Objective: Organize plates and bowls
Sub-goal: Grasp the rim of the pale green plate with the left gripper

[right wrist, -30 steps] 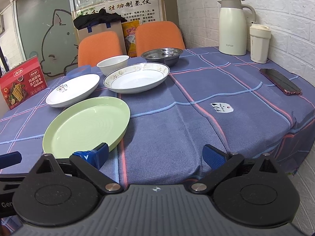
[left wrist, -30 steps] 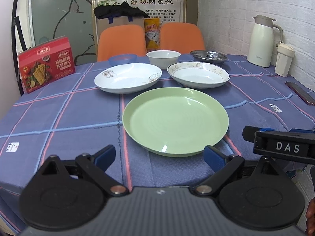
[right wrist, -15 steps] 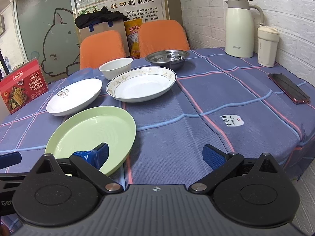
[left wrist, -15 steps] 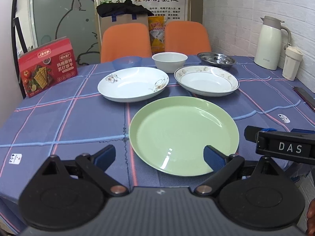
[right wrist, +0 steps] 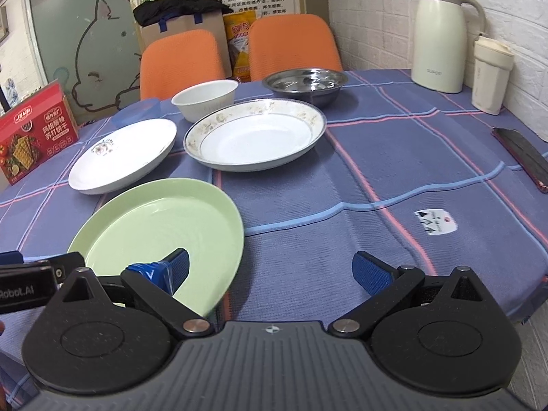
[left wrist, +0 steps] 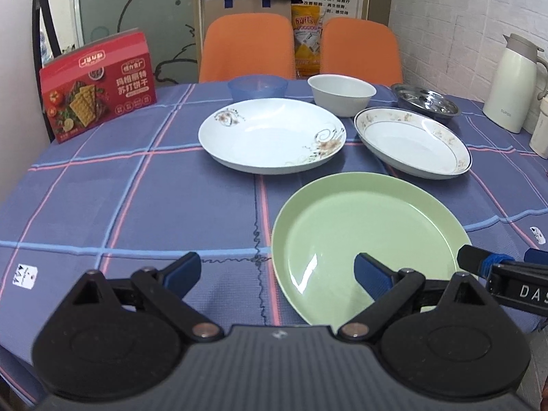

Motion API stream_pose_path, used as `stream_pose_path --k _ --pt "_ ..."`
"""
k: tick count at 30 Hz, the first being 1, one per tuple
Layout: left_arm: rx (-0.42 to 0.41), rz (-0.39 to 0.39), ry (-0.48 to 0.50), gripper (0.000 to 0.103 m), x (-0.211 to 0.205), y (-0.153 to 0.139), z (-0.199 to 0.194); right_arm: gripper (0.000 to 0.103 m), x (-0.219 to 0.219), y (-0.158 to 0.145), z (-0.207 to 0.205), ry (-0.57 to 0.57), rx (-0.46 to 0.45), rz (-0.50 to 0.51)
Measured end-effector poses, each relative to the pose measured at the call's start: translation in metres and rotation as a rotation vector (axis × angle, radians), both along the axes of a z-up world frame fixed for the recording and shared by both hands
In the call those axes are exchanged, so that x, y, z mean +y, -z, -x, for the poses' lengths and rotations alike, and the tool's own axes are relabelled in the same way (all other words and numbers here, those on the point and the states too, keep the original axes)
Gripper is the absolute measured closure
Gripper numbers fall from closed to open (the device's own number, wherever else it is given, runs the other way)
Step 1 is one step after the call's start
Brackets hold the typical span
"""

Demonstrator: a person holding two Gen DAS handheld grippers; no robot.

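Note:
A green plate (left wrist: 359, 239) (right wrist: 161, 229) lies nearest on the blue checked tablecloth. Behind it sit a white floral plate (left wrist: 270, 135) (right wrist: 123, 156) and a gold-rimmed plate (left wrist: 411, 142) (right wrist: 255, 135). Further back stand a blue bowl (left wrist: 257, 86), a white bowl (left wrist: 340, 94) (right wrist: 205, 99) and a steel bowl (left wrist: 426, 101) (right wrist: 304, 84). My left gripper (left wrist: 277, 274) is open, its right finger over the green plate's near part. My right gripper (right wrist: 270, 269) is open, its left finger over the same plate's near right edge. Nothing is held.
A red cracker box (left wrist: 97, 84) stands at the far left. A cream thermos (right wrist: 440, 34), a cup (right wrist: 491, 75) and a phone (right wrist: 524, 154) are on the right side. Two orange chairs (left wrist: 246, 48) stand behind the table (right wrist: 394, 185).
Both grippers have risen and moved forward; the left one has shifted left, so the green plate now lies to its right. No dish has moved.

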State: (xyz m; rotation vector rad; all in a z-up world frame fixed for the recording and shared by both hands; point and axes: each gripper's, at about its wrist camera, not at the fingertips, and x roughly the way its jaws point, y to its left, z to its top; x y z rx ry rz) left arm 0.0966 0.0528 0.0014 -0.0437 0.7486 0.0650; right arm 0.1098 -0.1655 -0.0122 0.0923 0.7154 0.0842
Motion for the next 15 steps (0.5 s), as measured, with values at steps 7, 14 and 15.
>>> stream_pose_path --k 7,14,15 --pt "0.05 0.03 0.036 0.008 -0.002 0.016 -0.02 0.013 0.017 0.02 -0.013 -0.068 0.032 0.065" --pt "0.073 0.058 0.088 0.008 0.003 0.027 -0.032 0.012 0.004 0.029 -0.004 -0.164 -0.077 0.072" --pt "0.073 0.045 0.097 0.008 0.002 0.027 -0.033 0.012 0.002 0.029 -0.003 -0.179 -0.09 0.071"
